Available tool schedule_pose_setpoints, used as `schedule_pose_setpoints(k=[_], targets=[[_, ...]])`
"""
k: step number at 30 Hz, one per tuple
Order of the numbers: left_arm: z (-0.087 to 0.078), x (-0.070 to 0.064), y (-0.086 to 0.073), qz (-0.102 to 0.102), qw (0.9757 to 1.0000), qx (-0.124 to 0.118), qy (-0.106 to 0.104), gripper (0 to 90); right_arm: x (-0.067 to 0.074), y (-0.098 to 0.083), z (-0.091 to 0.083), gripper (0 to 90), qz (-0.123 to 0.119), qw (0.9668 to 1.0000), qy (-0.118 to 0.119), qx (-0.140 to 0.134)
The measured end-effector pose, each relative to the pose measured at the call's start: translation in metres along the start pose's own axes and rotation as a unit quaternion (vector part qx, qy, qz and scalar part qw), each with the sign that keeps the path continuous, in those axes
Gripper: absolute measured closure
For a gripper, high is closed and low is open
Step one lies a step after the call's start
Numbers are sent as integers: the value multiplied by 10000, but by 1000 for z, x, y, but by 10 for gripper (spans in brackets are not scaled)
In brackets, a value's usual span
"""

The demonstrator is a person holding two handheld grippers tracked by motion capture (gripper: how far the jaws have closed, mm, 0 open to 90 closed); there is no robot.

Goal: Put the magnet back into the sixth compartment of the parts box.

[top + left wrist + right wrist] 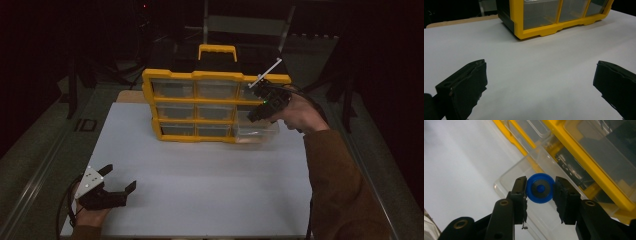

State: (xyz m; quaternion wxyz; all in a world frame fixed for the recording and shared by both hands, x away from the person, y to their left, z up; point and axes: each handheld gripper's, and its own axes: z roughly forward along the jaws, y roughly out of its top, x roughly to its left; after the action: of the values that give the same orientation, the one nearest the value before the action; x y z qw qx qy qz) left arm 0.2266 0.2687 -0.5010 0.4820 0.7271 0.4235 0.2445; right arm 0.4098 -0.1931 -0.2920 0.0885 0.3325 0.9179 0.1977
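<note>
A yellow organiser (215,76) with clear drawers stands upright at the back of the white table. Its lower right drawer (257,132) is pulled out. My right gripper (256,114) hovers over that drawer, and in the right gripper view its jaws are shut on a round blue wheel (540,188) with a dark centre, above the open clear drawer (510,178). My left gripper (120,179) rests near the table's front left corner, held by a hand. Its jaws stand wide open with nothing between them (540,82); the organiser's lower corner (534,31) lies ahead of it.
The white table top (210,175) stretches between the organiser and the front edge. A sleeved right forearm (340,185) runs along the table's right side. The surroundings beyond the table are dark, with a metal frame (245,22) behind the organiser.
</note>
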Motion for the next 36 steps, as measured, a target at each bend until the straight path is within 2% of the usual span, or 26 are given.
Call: schedule_pose_setpoints(k=[16, 27, 31, 36], targets=[[1, 0, 0, 14, 10000, 40, -1, 0, -7, -8, 9, 627, 87, 9993, -189, 302], [0, 0, 0, 13, 10000, 36, -2, 0, -11, -11, 10, 613, 161, 9993, -212, 275], [0, 0, 0, 12, 10000, 32, -2, 0, -11, -12, 7, 433, 230, 9995, -210, 103], [0, 0, 0, 10, 10000, 29, -1, 0, -9, -13, 6, 292, 186, 9995, -233, 48]])
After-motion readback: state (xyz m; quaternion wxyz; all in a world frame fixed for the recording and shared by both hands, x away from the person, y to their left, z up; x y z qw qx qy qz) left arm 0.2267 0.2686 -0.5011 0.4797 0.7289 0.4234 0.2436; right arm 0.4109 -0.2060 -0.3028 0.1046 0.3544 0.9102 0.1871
